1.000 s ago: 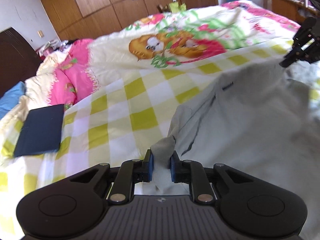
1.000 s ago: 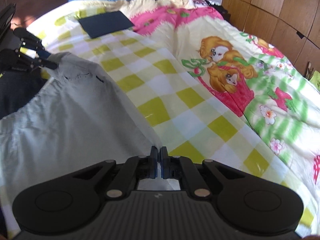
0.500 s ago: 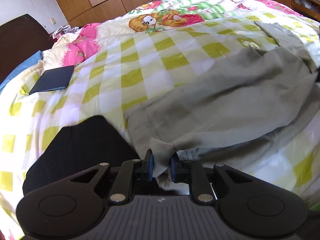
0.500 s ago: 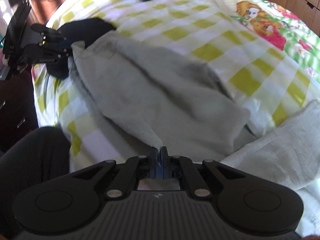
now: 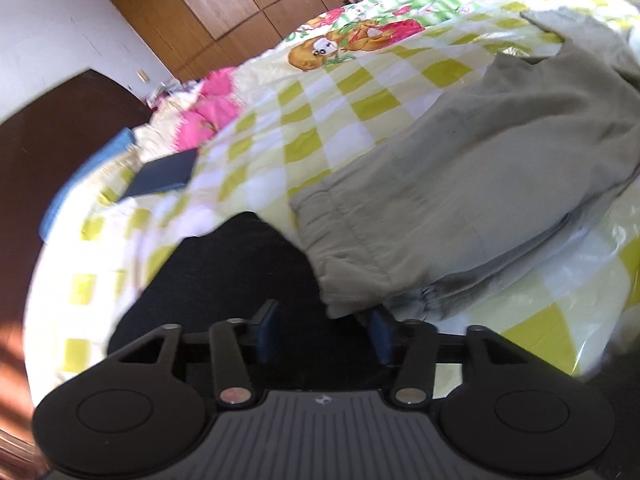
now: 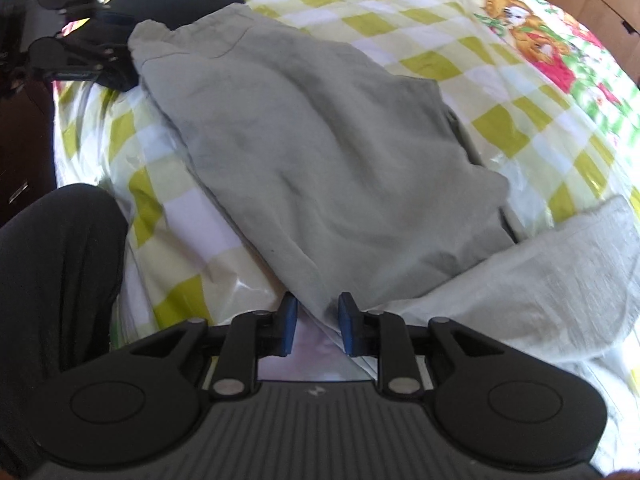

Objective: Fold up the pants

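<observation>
Grey pants lie folded over on the yellow-checked bedspread, waistband toward my left gripper. They also fill the middle of the right wrist view. My left gripper is open just behind the waistband corner, which lies free between the jaws. My right gripper is open at the fold edge, cloth lying loose between the jaws. The left gripper also shows in the right wrist view at the top left, beside the waistband.
A black garment lies under the waistband end. A dark blue flat item and pink bedding lie farther up the bed. A dark-clothed leg is at the bed's near edge. A wooden wardrobe stands behind.
Both grippers have opened and let go of the pants. The pants now lie folded on the bed near its edge; both grippers have drawn back slightly.
</observation>
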`<state>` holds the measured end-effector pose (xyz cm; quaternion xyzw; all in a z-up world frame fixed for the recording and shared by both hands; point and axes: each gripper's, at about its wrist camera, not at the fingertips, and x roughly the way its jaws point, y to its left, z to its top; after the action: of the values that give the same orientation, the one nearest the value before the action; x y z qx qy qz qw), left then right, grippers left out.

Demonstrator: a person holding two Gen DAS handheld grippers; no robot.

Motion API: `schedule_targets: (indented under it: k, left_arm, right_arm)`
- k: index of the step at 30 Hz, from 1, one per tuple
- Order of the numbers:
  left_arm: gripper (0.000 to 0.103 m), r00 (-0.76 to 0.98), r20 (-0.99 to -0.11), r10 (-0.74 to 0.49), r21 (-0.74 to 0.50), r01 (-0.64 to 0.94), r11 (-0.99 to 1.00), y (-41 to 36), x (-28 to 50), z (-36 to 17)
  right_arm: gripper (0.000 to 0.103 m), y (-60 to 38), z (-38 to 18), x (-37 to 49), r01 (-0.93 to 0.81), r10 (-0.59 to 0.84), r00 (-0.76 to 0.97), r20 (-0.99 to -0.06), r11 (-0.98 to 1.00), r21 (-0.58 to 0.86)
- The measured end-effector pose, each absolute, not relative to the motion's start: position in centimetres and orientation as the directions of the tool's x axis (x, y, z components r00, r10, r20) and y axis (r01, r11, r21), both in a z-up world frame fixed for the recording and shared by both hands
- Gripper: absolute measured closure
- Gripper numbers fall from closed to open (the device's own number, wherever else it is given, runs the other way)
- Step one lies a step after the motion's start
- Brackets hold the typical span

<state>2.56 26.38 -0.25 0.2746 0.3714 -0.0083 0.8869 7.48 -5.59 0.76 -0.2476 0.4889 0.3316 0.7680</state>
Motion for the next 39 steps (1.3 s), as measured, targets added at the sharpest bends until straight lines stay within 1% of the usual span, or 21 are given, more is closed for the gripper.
schedule_targets:
  k: [2,4,8,10,12,14,15,16,17,20,24,27,30,32,33,34,35,36,37,39]
  left_arm:
    - [0.04,0.74,-0.643,0.2,0.475,0.18,0.861,26.6,1.8,0.8]
    - [0.04,0.763,-0.609,0.216,0.469,0.127,0.874,26.5,0.9,2.0]
    - [0.04,0.817,-0.554,0.158,0.411,0.105,0.905,25.0,-0.2,4.0]
    - [0.036,0.815,-0.572,0.091,0.348,0.14,0.927,24.0,0.2,3.7]
    - [0.036,0.785,-0.61,0.108,0.389,0.178,0.904,22.4,1.2,1.3]
    - [0.036,0.704,-0.701,0.118,0.399,0.25,0.882,21.4,2.4,-1.8]
    - [0.036,0.669,-0.733,0.121,0.397,0.277,0.875,21.1,2.6,-2.9]
    - [0.037,0.673,-0.728,0.135,0.423,0.285,0.86,20.4,2.3,-3.4]
    - [0.037,0.683,-0.716,0.146,0.447,0.287,0.847,19.9,2.1,-3.1]
    - [0.037,0.708,-0.696,0.115,0.422,0.274,0.864,18.8,2.0,-0.6]
    - [0.036,0.748,-0.664,-0.006,0.343,0.311,0.886,15.3,3.3,2.2]
    - [0.036,0.749,-0.65,-0.129,0.269,0.386,0.883,11.5,5.1,2.5]
    - [0.036,0.705,-0.662,-0.253,0.149,0.455,0.878,7.5,7.6,1.5]
    - [0.036,0.678,-0.664,-0.314,0.089,0.49,0.867,5.0,8.4,0.6]
    - [0.036,0.673,-0.662,-0.331,0.079,0.502,0.862,3.9,8.6,0.2]
    - [0.036,0.664,-0.663,-0.345,0.077,0.519,0.851,2.8,8.8,-0.2]
    - [0.036,0.66,-0.664,-0.353,0.084,0.535,0.841,1.8,8.8,-0.6]
    - [0.036,0.658,-0.662,-0.359,0.093,0.547,0.832,1.1,8.6,-0.9]
    - [0.036,0.653,-0.663,-0.367,0.098,0.561,0.822,0.5,8.4,-1.2]
    - [0.036,0.64,-0.669,-0.379,0.101,0.583,0.806,-0.2,8.1,-1.6]
  right_arm:
    - [0.079,-6.0,1.0,7.1,-0.74,0.282,0.309,-0.908,0.672,-0.043]
    - [0.074,-6.3,1.0,7.0,-0.732,0.293,0.31,-0.904,0.681,-0.031]
    - [0.074,-6.9,1.0,6.9,-0.705,0.301,0.32,-0.898,0.709,-0.013]
    - [0.073,-7.8,1.2,7.1,-0.67,0.309,0.337,-0.889,0.743,0.005]
    - [0.073,-9.1,1.5,7.5,-0.619,0.311,0.356,-0.881,0.785,0.027]
    - [0.072,-11.0,2.0,7.9,-0.554,0.29,0.395,-0.871,0.832,0.026]
    - [0.069,-12.0,2.3,8.2,-0.521,0.281,0.414,-0.866,0.853,0.028]
    - [0.065,-13.3,2.6,8.7,-0.476,0.268,0.438,-0.858,0.879,0.032]
    - [0.063,-14.5,2.9,9.2,-0.426,0.253,0.463,-0.849,0.904,0.036]
    - [0.063,-17.7,3.6,12.5,-0.281,0.207,0.528,-0.824,0.958,0.061]
    - [0.062,-19.7,3.7,19.8,-0.112,0.158,0.597,-0.787,0.987,0.113]
    - [0.055,-19.7,2.7,25.9,-0.004,0.135,0.614,-0.777,0.986,0.168]
    - [0.054,-19.2,0.6,30.9,0.088,0.064,0.598,-0.799,0.985,0.145]
    - [0.054,-19.0,-1.0,33.0,0.129,0.008,0.569,-0.822,0.987,0.099]
    - [0.057,-19.0,-1.7,33.7,0.149,-0.034,0.556,-0.831,0.987,0.059]
    - [0.061,-19.4,-2.3,34.2,0.165,-0.077,0.556,-0.828,0.986,0.02]
    - [0.069,-19.8,-2.5,34.2,0.175,-0.092,0.563,-0.821,0.984,0.009]
    - [0.091,-20.6,-2.5,34.2,0.188,-0.089,0.563,-0.821,0.982,0.022]
    - [0.1,-21.5,-2.4,33.8,0.195,-0.073,0.564,-0.822,0.98,0.047]
    - [0.101,-23.7,-1.6,32.4,0.203,-0.016,0.58,-0.814,0.971,0.125]
